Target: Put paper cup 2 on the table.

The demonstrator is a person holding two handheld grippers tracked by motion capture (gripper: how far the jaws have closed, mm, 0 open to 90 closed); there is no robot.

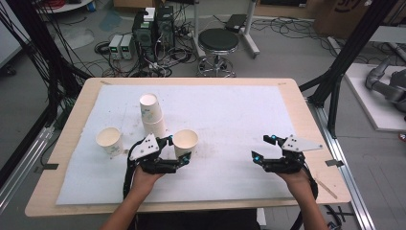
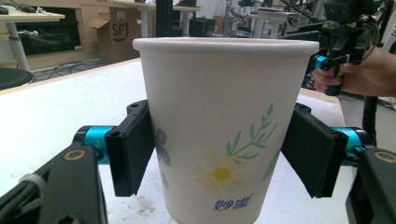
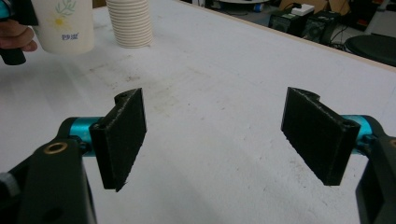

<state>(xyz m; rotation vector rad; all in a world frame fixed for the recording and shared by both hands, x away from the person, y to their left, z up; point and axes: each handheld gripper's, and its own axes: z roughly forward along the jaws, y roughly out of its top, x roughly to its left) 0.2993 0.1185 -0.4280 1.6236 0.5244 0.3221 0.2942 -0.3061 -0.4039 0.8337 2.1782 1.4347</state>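
Paper cup point(image 2: 219, 135) sits between the pads of the left hand-held gripper point(image 1: 179, 151), which clamp its lower wall from both sides, upright, just right of the cup stack point(image 1: 152, 115) on the table point(image 1: 230, 120). Gripping low on the wall likely keeps the rim from crushing. A single cup point(image 1: 109, 141) stands apart at left. Right hand-held gripper point(image 3: 215, 130) hangs open and empty over bare white sheet, presumably waiting.
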